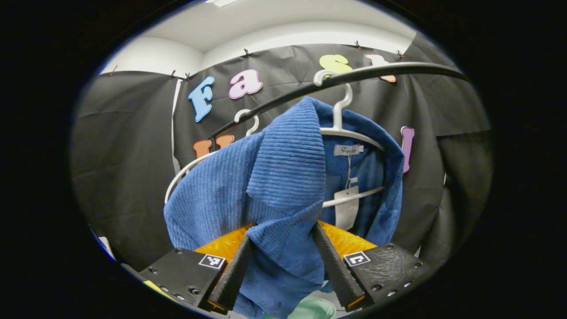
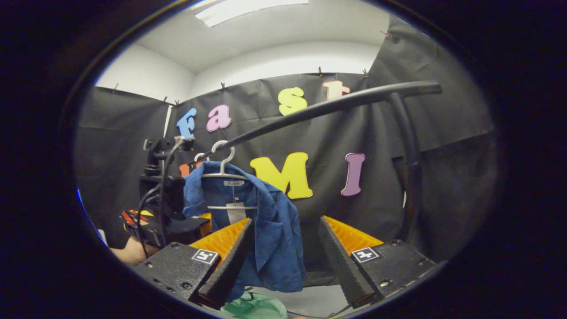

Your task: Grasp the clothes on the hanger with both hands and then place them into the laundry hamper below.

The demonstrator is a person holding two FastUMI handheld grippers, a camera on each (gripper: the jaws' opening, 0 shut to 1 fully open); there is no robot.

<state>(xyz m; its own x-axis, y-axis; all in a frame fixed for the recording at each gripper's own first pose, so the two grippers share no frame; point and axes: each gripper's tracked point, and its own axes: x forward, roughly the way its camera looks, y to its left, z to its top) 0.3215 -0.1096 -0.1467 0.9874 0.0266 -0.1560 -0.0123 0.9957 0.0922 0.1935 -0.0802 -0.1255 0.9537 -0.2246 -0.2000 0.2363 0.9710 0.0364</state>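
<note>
A blue corduroy shirt [image 1: 283, 177] hangs on a white hanger [image 1: 340, 116] from the black rail [image 1: 398, 68]. In the left gripper view my left gripper [image 1: 283, 270] stands open, and a fold of the shirt's front fills the gap between its fingers. The right gripper view shows the shirt [image 2: 274, 230] further off, left of centre, with my right gripper [image 2: 283, 266] open in front of its lower edge and nothing pressed between the fingers. There the left gripper [image 2: 199, 221], held by a hand, sits at the shirt's left side. The green hamper [image 2: 252, 308] lies below.
A second white hanger [image 1: 186, 173], bare, hangs on the rail behind the shirt's left shoulder. The rail [image 2: 332, 104] bends into an upright black post [image 2: 409, 164] on the right. The hamper's rim [image 1: 314, 308] shows under the left gripper. Cables trail from the left gripper's body [image 2: 161, 190].
</note>
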